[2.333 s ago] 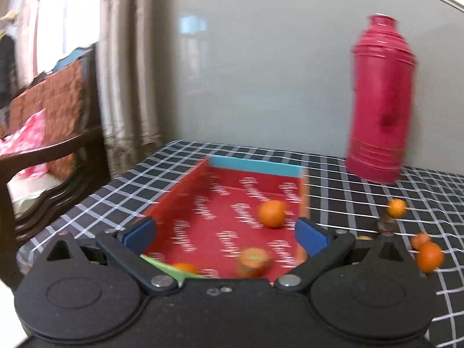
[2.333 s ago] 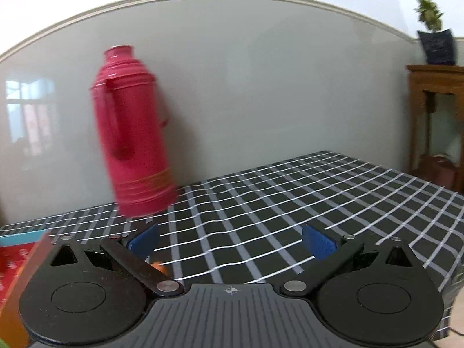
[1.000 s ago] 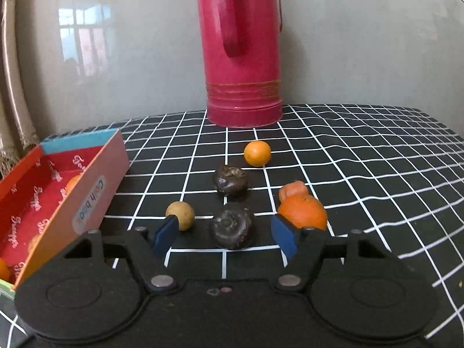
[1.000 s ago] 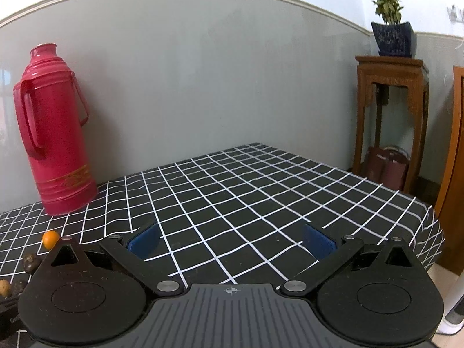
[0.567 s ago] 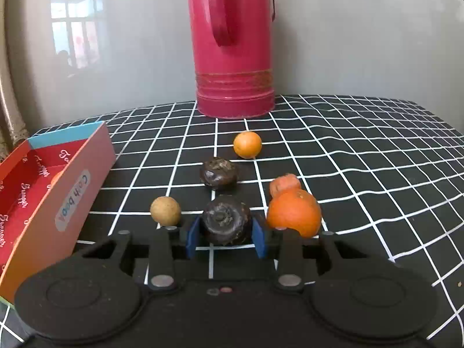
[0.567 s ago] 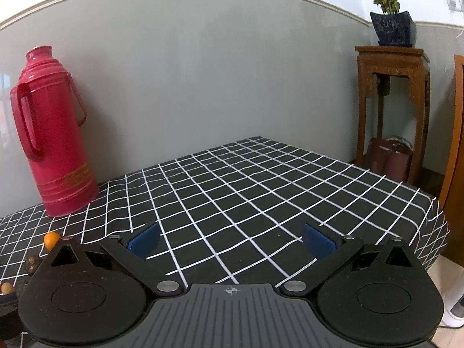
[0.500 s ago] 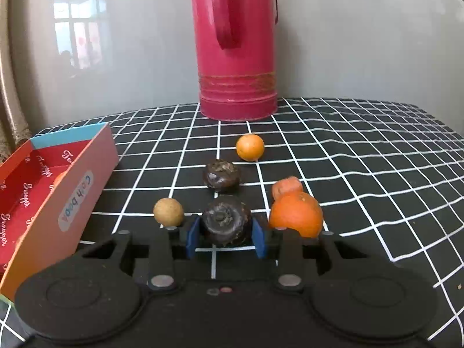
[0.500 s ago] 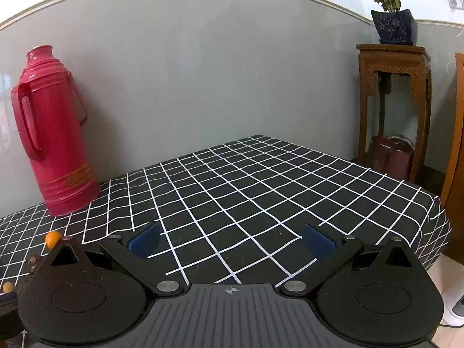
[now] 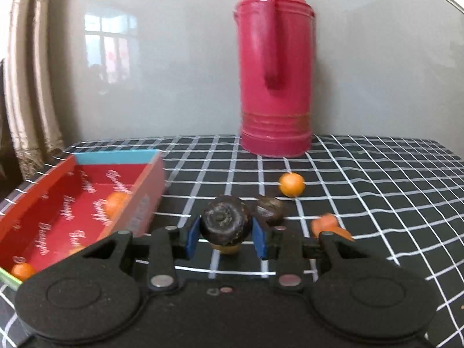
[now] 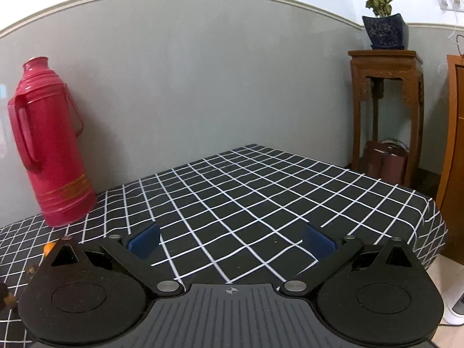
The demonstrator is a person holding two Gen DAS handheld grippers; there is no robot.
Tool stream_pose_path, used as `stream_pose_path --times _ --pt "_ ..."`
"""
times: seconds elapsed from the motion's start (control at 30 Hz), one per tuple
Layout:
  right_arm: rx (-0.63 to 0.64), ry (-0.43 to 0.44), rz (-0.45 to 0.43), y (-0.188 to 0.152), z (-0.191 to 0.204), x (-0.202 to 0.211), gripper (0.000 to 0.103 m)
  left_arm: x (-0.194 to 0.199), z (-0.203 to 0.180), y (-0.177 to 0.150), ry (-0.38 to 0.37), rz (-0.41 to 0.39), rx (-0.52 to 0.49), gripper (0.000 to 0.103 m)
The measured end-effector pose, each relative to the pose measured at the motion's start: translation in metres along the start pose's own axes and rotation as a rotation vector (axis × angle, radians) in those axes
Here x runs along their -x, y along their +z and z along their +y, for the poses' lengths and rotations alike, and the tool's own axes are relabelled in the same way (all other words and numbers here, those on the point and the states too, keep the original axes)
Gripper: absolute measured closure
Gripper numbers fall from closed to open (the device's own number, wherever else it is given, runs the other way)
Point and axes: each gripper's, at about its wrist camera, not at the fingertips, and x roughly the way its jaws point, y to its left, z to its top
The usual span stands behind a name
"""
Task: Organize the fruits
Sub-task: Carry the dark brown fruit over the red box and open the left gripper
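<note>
Two claws are in view. The left claw (image 9: 225, 235) is clenched on a dark round fruit (image 9: 224, 224), which sits between the two blue pads (image 9: 192, 237) and is raised clear of the tabletop (image 9: 377, 174). A yellowish fruit (image 9: 229, 248) shows directly beneath the held fruit, partly hidden by it; whether the two touch cannot be told.

Position of the remaining fruit, left wrist view:
- A second dark fruit (image 9: 269, 208) lies on the tabletop just to the right of and beyond the held one.
- A small orange fruit (image 9: 291, 184) lies farther back, between the second dark fruit and the red thermos (image 9: 275, 66).
- Two orange fruits (image 9: 329, 226) lie to the right of the claw, partly hidden behind its right finger.
- A red box (image 9: 87, 200) with a blue end wall stands open on the left, near the claw. It holds several orange fruits (image 9: 116, 203).

The right claw (image 10: 231, 242) is released, its jaws spread wide with nothing between them. It is above the checked tabletop, well apart from the fruit. The thermos stands upright at the left of this view.
</note>
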Motion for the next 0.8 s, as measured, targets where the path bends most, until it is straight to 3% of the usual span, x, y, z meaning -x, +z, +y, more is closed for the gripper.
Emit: stream_pose_path --times 0.37,0.8 --pt "0.045 0.074 0.015 -0.009 0.033 0.003 0.000 0.015 0.055 0.010 0.132 -0.024 0.071 0.075" --pt "0.101 0.165 0.039 -0.021 0.076 0.003 0.000 0.007 0.112 0.009 0.248 0.079 0.183 0.075"
